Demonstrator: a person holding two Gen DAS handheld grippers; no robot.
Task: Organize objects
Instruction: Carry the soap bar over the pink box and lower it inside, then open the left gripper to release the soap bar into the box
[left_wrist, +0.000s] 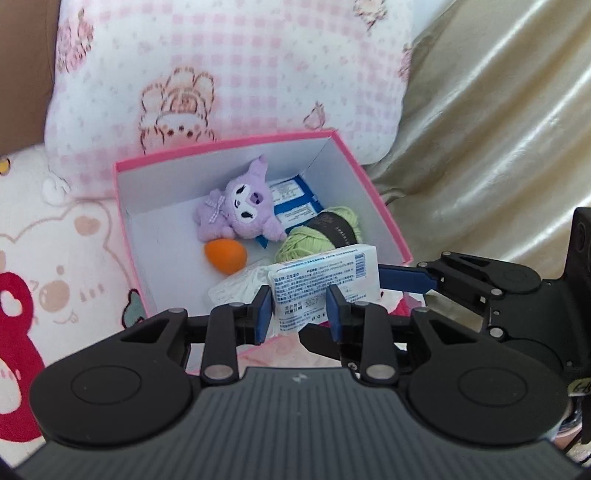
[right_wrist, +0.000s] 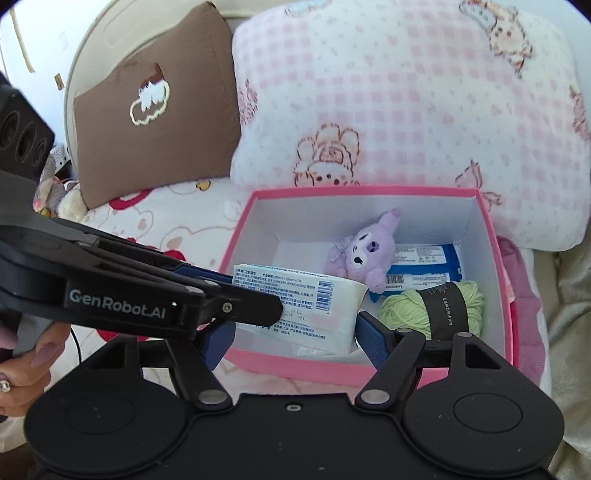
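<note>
Left tool (left_wrist: 299, 308) grips wipes pack (left_wrist: 325, 277), hiding box (left_wrist: 373, 184) front.

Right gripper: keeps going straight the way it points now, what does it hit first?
Probably the white wipes pack, which lies between the right gripper's open fingers and is clamped by the left gripper. Behind it is the pink box's interior. Depth is unclear.

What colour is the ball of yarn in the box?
Pale green, with a dark paper band around it; the yarn shows best in the right wrist view.
</note>
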